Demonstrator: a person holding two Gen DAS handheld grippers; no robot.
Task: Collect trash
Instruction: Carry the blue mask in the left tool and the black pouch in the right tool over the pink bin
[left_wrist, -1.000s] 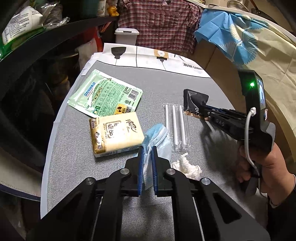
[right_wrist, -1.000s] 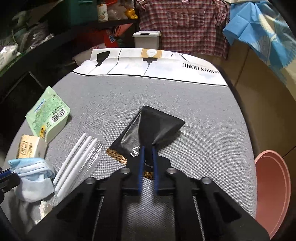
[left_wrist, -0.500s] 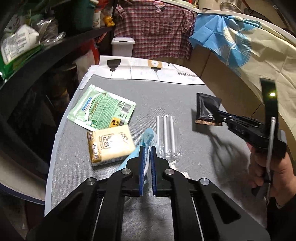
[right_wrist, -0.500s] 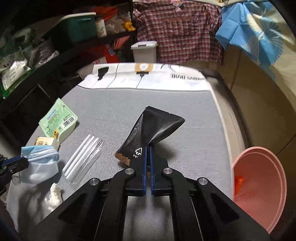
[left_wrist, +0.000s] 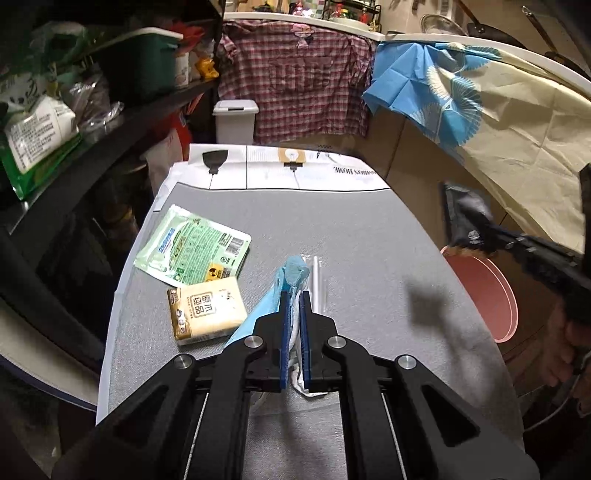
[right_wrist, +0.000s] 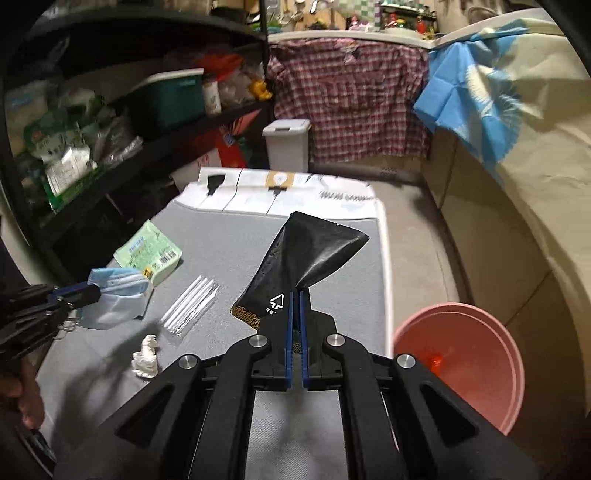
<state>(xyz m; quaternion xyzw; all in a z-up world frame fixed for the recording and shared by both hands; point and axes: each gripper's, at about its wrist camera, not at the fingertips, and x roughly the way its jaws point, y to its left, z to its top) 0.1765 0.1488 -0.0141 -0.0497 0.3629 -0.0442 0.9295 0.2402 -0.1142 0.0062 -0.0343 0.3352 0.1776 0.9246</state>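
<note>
My left gripper (left_wrist: 294, 295) is shut on a blue face mask (left_wrist: 291, 273) and holds it above the grey table (left_wrist: 369, 251). The mask also shows in the right wrist view (right_wrist: 116, 299), hanging from the left gripper (right_wrist: 94, 291). My right gripper (right_wrist: 296, 295) is shut on a black wrapper (right_wrist: 303, 266), held in the air near the table's right edge. In the left wrist view the wrapper (left_wrist: 467, 221) is above a pink bucket (left_wrist: 487, 295). The bucket (right_wrist: 469, 362) stands on the floor right of the table.
On the table lie a clear packet of white straws (right_wrist: 192, 306), a crumpled white tissue (right_wrist: 146, 356), a beige tissue pack (left_wrist: 207, 310) and a green wipes pack (left_wrist: 192, 247). A small grey bin (right_wrist: 286, 144) stands beyond the table. Black shelves (left_wrist: 92, 140) line the left.
Both grippers have risen from the table with their loads. The right gripper has carried the black wrapper rightward to above the pink bucket. The mask now hangs clear of the table.
</note>
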